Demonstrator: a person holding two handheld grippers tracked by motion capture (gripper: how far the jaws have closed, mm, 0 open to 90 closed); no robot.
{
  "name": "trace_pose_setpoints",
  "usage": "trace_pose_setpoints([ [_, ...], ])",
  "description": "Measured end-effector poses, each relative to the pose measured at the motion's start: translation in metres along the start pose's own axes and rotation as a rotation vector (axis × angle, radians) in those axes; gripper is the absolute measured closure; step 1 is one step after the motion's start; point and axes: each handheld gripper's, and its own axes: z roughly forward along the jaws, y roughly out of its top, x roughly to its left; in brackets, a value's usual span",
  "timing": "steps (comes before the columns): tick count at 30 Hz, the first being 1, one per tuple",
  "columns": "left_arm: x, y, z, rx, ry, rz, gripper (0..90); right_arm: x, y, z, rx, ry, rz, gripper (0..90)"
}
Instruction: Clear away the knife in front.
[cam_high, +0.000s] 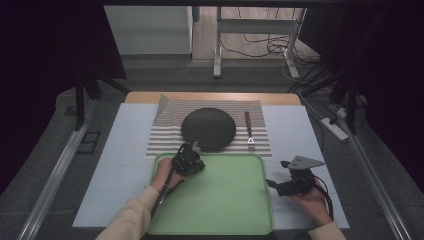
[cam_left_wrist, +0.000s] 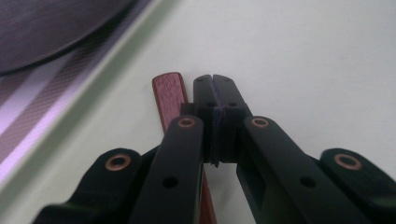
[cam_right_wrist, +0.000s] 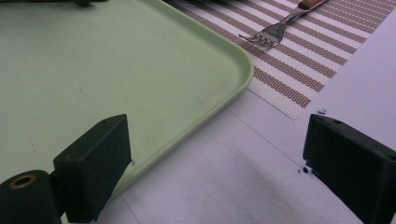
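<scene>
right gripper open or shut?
Open. The right gripper has its black jaws wide apart, with bare white table between them, beside the green plastic tray.

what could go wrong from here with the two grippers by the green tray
1. The left hand-held gripper is shut with the red-brown wooden handle beside its jaws, not between them; moving on could shove the handle across the tray rather than lift it.
2. The right hand-held gripper is open astride the tray's rim; closing or sliding there could nudge the tray toward the fork on the striped mat.
</scene>
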Motion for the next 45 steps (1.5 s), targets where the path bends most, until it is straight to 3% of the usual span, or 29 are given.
trace_pose_setpoints([
  [5, 0.019, -0.016, -0.012, -0.022, 0.039, -0.061, 88.9, 0.001, 0.0, 0.0, 0.003, -0.001, -0.003, 7.7],
  [13, 0.034, -0.042, -0.021, -0.01, 0.071, -0.127, 89.0, 0.001, 0.0, -0.001, -0.002, -0.003, -0.006, 7.7],
  [24, 0.04, -0.07, -0.04, 0.0, 0.116, -0.195, 88.9, 0.002, 0.0, -0.002, -0.001, -0.004, -0.01, 7.7],
  [32, 0.042, -0.078, -0.047, -0.013, 0.128, -0.214, 89.0, 0.002, 0.0, -0.002, 0.0, -0.004, -0.01, 7.7],
  [38, 0.034, -0.08, -0.066, -0.137, 0.103, -0.189, 88.9, 0.002, 0.0, -0.003, -0.002, -0.008, -0.009, 7.7],
  [39, 0.031, -0.086, -0.074, -0.183, 0.111, -0.194, 88.9, 0.002, 0.0, -0.003, -0.005, -0.008, -0.008, 7.7],
  [43, 0.029, -0.099, -0.083, -0.228, 0.132, -0.213, 88.9, 0.002, 0.0, -0.003, -0.004, -0.005, -0.011, 7.7],
  [45, 0.028, -0.114, -0.092, -0.278, 0.149, -0.246, 88.5, 0.002, 0.0, -0.003, -0.005, -0.004, -0.013, 7.7],
])
